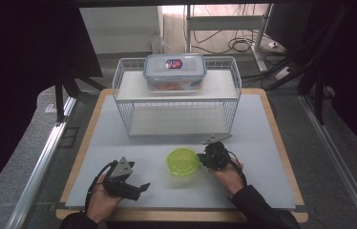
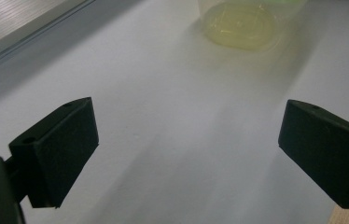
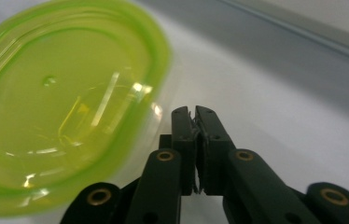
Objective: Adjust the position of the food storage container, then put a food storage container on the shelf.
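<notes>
Table (image 1: pixel 262 143) with green bowl (image 1: pixel 183 162), wire rack (image 1: pixel 176 102)

Bright lit table (image 1: pixel 262 124), dark surroundings, glare on blurred green bowl (image 3: pixel 65 107), soft shadows

A translucent lime-green bowl (image 1: pixel 183 161) sits on the pale grey mat (image 1: pixel 262 129) near a white wire basket (image 1: pixel 176 102)

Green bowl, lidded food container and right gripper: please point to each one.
green bowl (image 1: pixel 182 162), high view, inner bottom.
lidded food container (image 1: pixel 174 66), high view, lid top.
right gripper (image 3: pixel 195 122), right gripper view, between shut jaw tips.
</notes>
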Available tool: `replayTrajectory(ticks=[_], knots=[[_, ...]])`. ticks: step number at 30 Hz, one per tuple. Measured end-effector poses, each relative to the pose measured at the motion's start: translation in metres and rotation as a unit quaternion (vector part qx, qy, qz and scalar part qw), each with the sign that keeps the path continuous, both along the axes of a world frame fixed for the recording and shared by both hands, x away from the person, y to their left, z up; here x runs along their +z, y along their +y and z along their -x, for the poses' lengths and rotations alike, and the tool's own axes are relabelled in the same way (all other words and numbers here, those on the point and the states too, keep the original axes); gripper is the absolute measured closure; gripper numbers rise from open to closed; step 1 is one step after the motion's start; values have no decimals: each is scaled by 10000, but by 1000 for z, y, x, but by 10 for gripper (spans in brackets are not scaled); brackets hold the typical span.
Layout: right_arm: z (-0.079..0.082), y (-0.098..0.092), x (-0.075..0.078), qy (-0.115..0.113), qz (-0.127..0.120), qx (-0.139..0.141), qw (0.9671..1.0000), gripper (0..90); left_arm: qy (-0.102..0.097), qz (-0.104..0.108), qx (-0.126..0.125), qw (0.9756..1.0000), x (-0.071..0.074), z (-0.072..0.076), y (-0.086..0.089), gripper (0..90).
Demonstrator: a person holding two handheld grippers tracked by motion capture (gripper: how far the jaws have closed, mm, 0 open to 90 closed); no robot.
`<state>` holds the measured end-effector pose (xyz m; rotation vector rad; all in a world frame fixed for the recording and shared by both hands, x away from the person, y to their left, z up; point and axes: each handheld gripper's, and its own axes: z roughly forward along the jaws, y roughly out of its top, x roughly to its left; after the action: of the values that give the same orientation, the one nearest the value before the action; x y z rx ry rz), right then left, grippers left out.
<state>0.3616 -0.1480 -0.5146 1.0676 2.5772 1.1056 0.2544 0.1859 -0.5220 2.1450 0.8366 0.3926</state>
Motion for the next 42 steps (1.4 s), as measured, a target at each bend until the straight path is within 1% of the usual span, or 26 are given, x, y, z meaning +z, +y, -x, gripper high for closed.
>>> replayTrajectory(ticks=[3,6,8,9,10,16,18,19,20,22,23,24,26,28,30,34,38,40,42], knots=[[0,-9,5,-103,45,-99,9999,817,5,-12,0,10000,0,0,0,49],[2,-18,9,-277,150,-112,9994,752,8,-29,-1,10000,0,0,0,51],[5,-25,13,-387,190,-94,9990,679,13,-52,-8,10000,0,0,0,52],[5,-25,13,-387,190,-94,9990,679,13,-55,-11,10000,-1,0,0,52],[8,-30,16,-497,208,-100,9985,591,10,-60,-15,10000,-1,0,0,54],[18,-39,25,-810,233,-42,9964,369,-26,-92,-10,10000,-1,0,-1,52],[21,-41,25,-866,189,-15,9961,304,-34,-78,-14,10000,-2,0,0,50],[21,-41,25,-866,189,-15,9961,304,-34,-78,-14,10000,-2,0,0,50],[23,-43,25,-865,164,21,9961,255,-37,-89,-21,10000,-2,0,-1,50],[24,-44,24,-845,166,15,9963,241,-43,-111,-28,9999,-2,0,-2,50],[26,-45,22,-795,177,7,9967,212,-55,-124,-44,9999,-2,0,-2,49],[26,-45,22,-795,177,7,9967,212,-55,-124,-44,9999,-2,0,-2,49],[27,-46,21,-795,199,-16,9966,179,-61,-123,-49,9999,-2,0,-2,49],[28,-46,21,-813,154,-37,9966,155,-66,-128,-51,9999,-2,1,-3,49],[27,-45,21,-871,154,-126,9960,115,-68,-136,-62,9999,-2,1,-3,49],[26,-42,21,-826,193,-89,9964,58,-62,-134,-64,9999,-3,0,-3,49],[26,-40,25,-775,179,-63,9968,19,-70,-133,-60,9999,-2,0,-3,49],[25,-39,29,-716,107,-96,9973,16,-73,-149,-61,9998,-3,0,-3,49],[25,-38,33,-627,17,-45,9980,23,-77,-155,-63,9998,-3,0,-3,49]])
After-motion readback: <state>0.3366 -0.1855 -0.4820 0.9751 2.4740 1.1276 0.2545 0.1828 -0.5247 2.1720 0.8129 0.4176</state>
